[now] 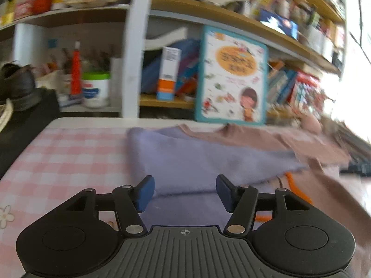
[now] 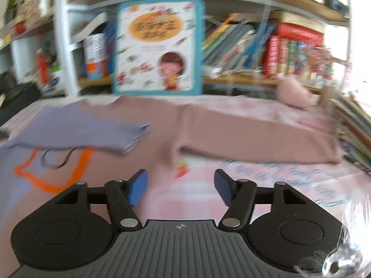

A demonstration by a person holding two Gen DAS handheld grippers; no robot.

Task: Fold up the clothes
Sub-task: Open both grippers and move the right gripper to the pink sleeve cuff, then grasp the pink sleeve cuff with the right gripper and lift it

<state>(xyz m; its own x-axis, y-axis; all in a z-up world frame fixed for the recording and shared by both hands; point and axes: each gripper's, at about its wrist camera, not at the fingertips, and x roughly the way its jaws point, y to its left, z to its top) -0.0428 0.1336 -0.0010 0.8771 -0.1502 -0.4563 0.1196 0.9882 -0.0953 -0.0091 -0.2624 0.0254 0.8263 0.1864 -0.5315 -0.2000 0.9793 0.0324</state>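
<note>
Left gripper: jaws spread wide with nothing between the blue pads; it hovers just above the near part of the lilac sleeve, which runs ahead of it and past both fingertips.
Right gripper: jaws spread too, holding nothing; below the gap lies bare pink checked tablecloth, with the garment's side edge just beside the left pad.
Garment: a two-tone sweatshirt, lilac on one half and dusty pink on the other, lies flat across the middle of the table with an orange outline print on its chest. The lilac sleeve is folded in over the body; the pink sleeve lies stretched toward the table's right edge, ahead and right of the right gripper.
Far edge: the neckline reaches almost to the back edge, where a children's picture book stands against the bookshelf.
Risk, left: closing here would likely pinch only the top layer and drag the sleeve off the body.
Risk, right: a low approach could catch the tablecloth along with the fabric and rumple both.
Risk, far: a high lift near the back edge might knock the standing book over.
</note>
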